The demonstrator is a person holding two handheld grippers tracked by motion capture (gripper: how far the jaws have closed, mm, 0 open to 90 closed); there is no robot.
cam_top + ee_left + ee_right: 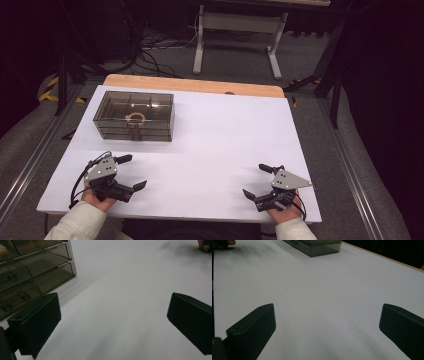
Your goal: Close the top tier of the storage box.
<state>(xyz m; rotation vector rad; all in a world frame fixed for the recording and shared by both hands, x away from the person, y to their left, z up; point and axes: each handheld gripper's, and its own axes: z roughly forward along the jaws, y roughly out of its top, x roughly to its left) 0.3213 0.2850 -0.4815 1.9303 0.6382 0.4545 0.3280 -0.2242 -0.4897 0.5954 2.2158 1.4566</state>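
Each black gripper, left gripper (131, 172) and right gripper (260, 181), carries a grey three-cornered plate. Black cables trail behind. Sleeves are cream.

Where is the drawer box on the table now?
In the high view, the drawer box stands on the white table, far left, beyond the left gripper.

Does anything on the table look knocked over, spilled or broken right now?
Nothing stands out. The smoky drawer box sits flat and upright on the white table, drawers closed. Left claw and right claw are open, holding nothing.
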